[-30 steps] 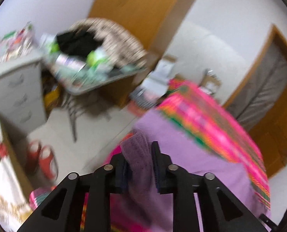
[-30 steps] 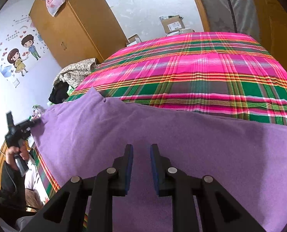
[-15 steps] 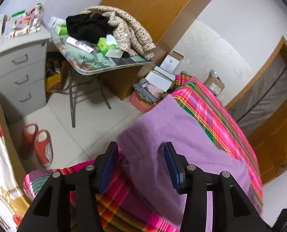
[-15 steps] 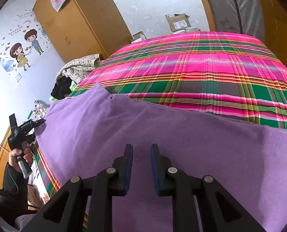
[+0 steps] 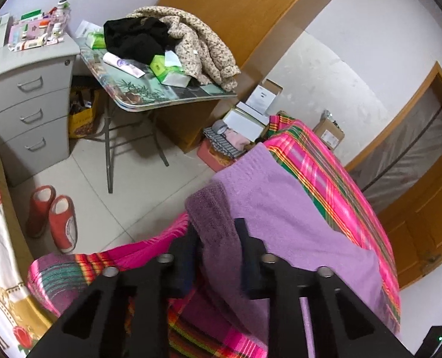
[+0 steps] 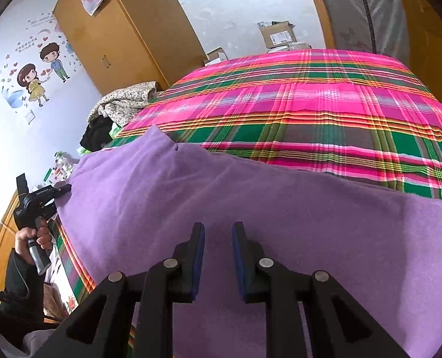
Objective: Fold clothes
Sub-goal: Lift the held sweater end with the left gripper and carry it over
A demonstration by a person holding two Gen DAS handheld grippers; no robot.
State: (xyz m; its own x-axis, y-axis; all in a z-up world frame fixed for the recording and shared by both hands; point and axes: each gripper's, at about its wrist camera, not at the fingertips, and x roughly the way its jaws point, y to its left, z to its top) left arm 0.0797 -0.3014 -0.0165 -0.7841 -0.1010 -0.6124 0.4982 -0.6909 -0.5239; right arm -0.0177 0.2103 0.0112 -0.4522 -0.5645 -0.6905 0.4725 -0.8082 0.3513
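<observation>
Purple garment lies spread across the near part of the bed, on the pink-and-green plaid bedspread; fabric looks like soft knit or fleece. One ribbed edge points toward the far end of the bed in the left wrist view

Left gripper: fingers close together with a darker fold of the purple garment's corner between them, clenched on the cloth at the bed's edge. Right wrist view shows this same tool at the garment's left corner, a hand wrapped round its handle

Right gripper: fingers stand a narrow gap apart, low over the garment's middle; cannot tell whether cloth is pinched between the pads

Beyond the bed: folding table piled with a floral jacket and black clothing, grey drawer unit, red slippers on the tile floor, wooden wardrobe
</observation>
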